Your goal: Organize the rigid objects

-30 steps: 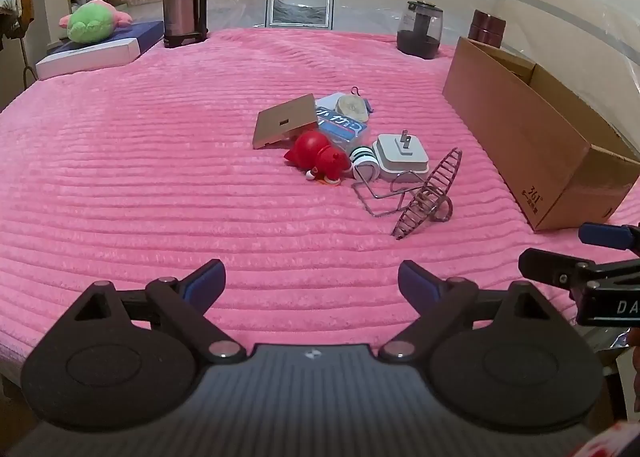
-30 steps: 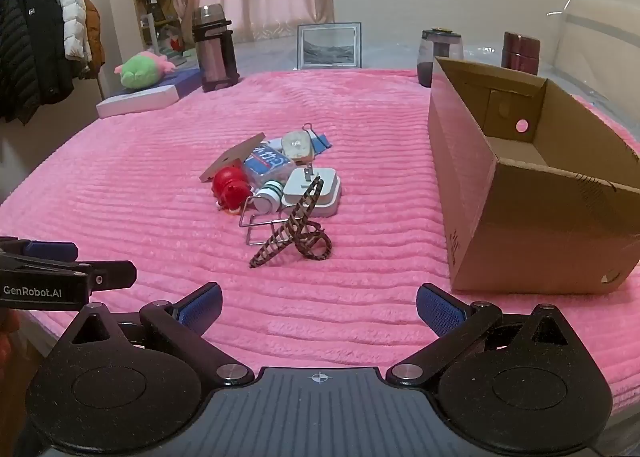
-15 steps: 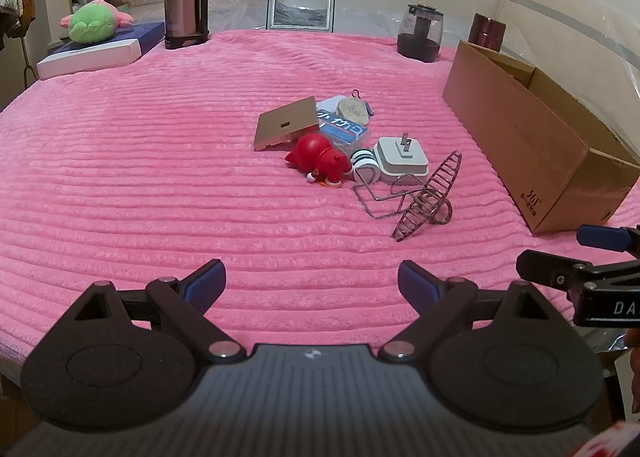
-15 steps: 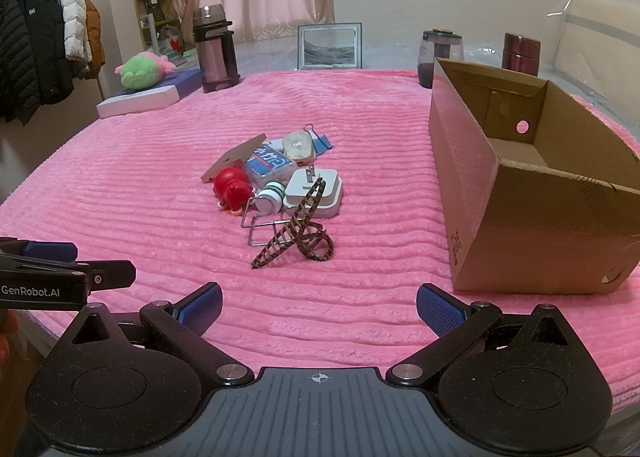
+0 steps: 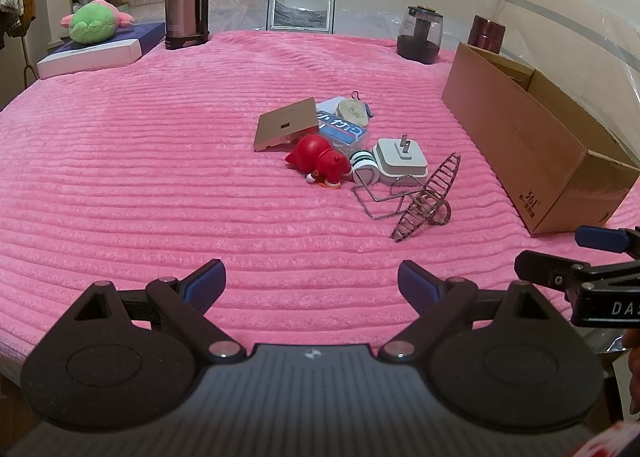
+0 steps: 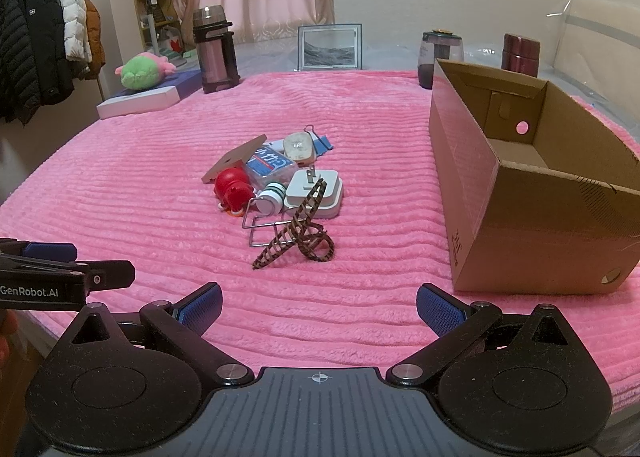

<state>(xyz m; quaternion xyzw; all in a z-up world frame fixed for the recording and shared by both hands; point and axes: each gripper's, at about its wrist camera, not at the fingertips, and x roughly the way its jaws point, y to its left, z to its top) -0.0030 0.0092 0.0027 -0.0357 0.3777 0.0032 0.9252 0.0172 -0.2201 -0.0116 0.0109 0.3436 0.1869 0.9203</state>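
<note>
**Operator:** Both sets of jaws are spread wide with nothing between them. My left gripper (image 5: pixel 311 281) hangs over the near edge of the pink ribbed blanket (image 5: pixel 140 185), and my right gripper (image 6: pixel 319 307) is level with it, just beside it. Neither touches anything.

**Colleague:** What's closest to take?

**Operator:** The brown lattice hair claw (image 6: pixel 294 231), at the near end of the pile in the middle of the blanket. I judge it light, stiff and a bit brittle, with open ribs that a pad could slip through. I'd take it across the hinge loop, not the thin teeth. Its long axis runs diagonally, low near end towards me, far end tilted up over the white plug adapter (image 6: pixel 314 193).

**Colleague:** And the rest?

**Operator:** A bent wire stand (image 5: pixel 380 193) lies flat under the claw; thin, springy, likely to snag. The adapter looks dense and smooth, prongs pointing up, so I'd grip its flat sides. The red figurine (image 5: pixel 318 159) lies on its side, glossy and rounded, probably slippery. Behind sit a tan flat box (image 5: pixel 286 127) and a clear blue-labelled case (image 5: pixel 342 131).

**Colleague:** Destination?

**Operator:** I'd assume the open cardboard box (image 6: pixel 472 185) to the right, long axis running away from me. It looks empty.
</note>
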